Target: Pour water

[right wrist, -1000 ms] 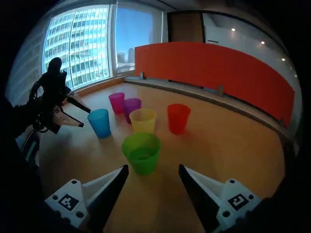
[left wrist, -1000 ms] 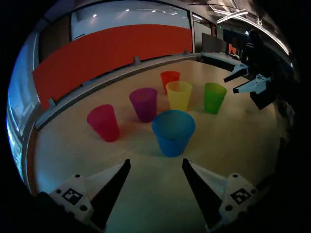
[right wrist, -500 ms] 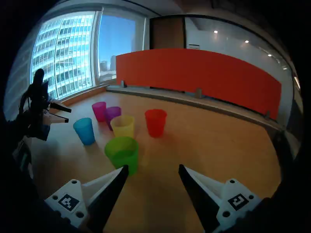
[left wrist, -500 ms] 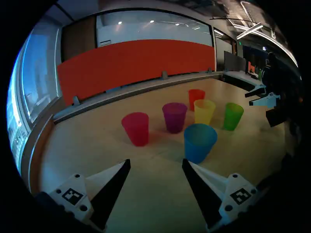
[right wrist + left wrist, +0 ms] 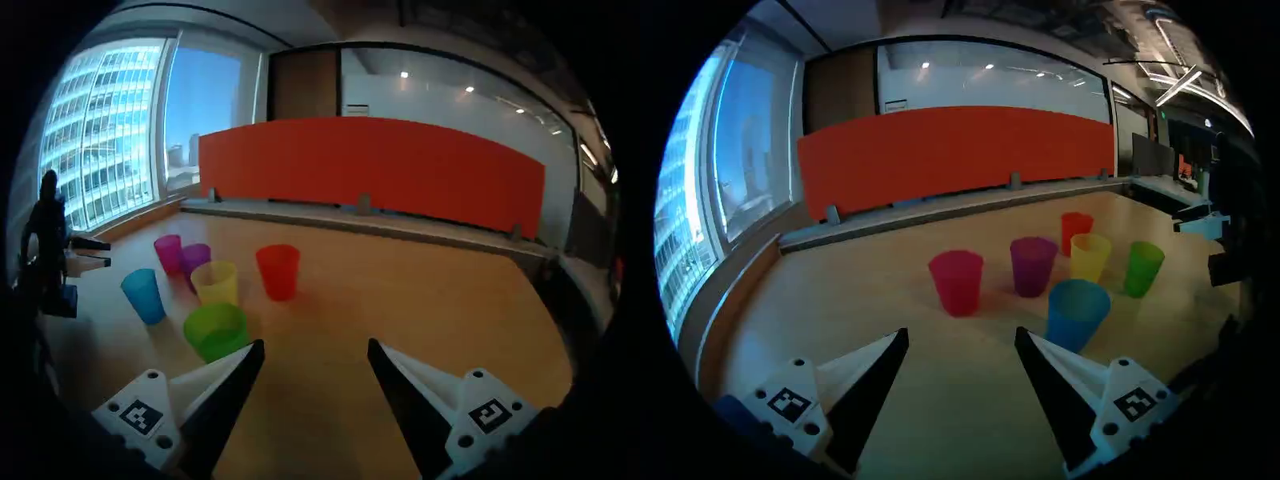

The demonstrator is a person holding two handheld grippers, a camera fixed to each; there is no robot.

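pink cup (image 5: 957, 282), purple cup (image 5: 1033, 266), blue cup (image 5: 1077, 314), yellow cup (image 5: 1090, 256), green cup (image 5: 1144, 268), red cup (image 5: 1076, 230), orange partition (image 5: 960, 156)

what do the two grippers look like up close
The left gripper and right gripper match: two pointed wedge fingers each, white outside, black on the inner faces, with a square black-and-white tag and small screw holes near each finger's base.

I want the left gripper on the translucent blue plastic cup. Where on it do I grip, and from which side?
I'd take the translucent blue plastic cup across its side wall, just under the rim, coming in level from the near side with the left gripper. It stands upright and widens upward; the yellow plastic cup sits close behind it.
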